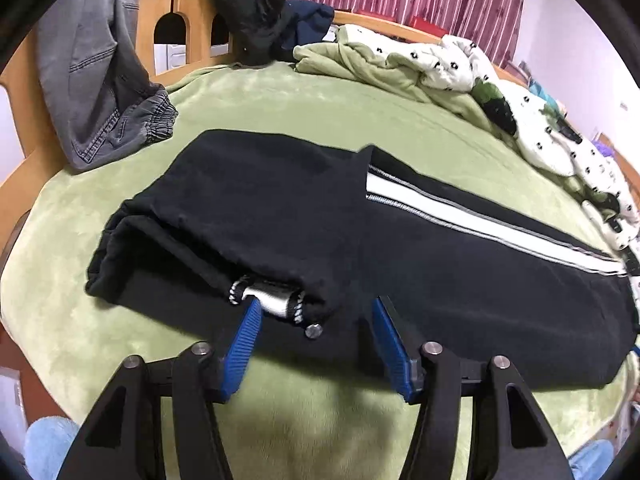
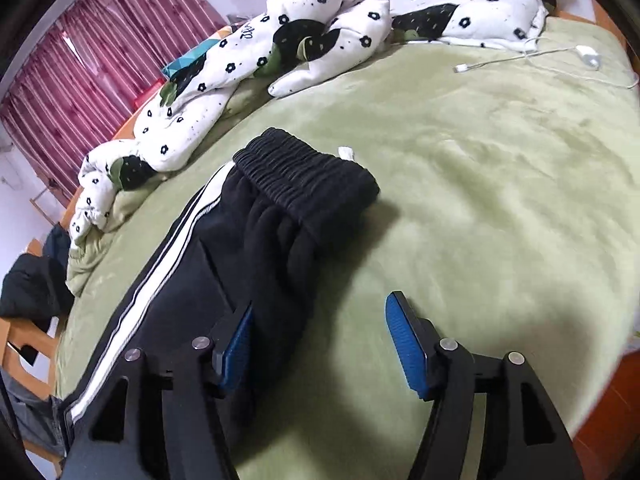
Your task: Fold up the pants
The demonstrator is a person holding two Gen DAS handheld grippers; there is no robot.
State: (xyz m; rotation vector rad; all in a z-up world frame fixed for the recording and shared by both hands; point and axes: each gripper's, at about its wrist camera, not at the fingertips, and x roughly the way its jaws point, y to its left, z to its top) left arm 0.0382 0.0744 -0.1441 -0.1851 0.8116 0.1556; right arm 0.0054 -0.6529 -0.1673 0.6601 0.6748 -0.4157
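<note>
Black pants (image 1: 280,208) with a white side stripe (image 1: 480,220) lie on the green bed, the leg end folded back over the middle. My left gripper (image 1: 316,308) is open at the near edge of the fold, its jaws either side of a silver-tipped drawstring (image 1: 276,300). In the right wrist view the elastic waistband (image 2: 308,176) lies at the far end of the pants (image 2: 256,248). My right gripper (image 2: 320,312) is open over the pants' near edge, its left finger on the cloth and its right finger over the blanket.
A green blanket (image 1: 280,104) covers the bed. Grey jeans (image 1: 100,80) hang over the wooden bed frame (image 1: 184,4) at left. A white flowered quilt (image 2: 248,64) is bunched along the far side. A white charging cable (image 2: 560,60) lies at the far right.
</note>
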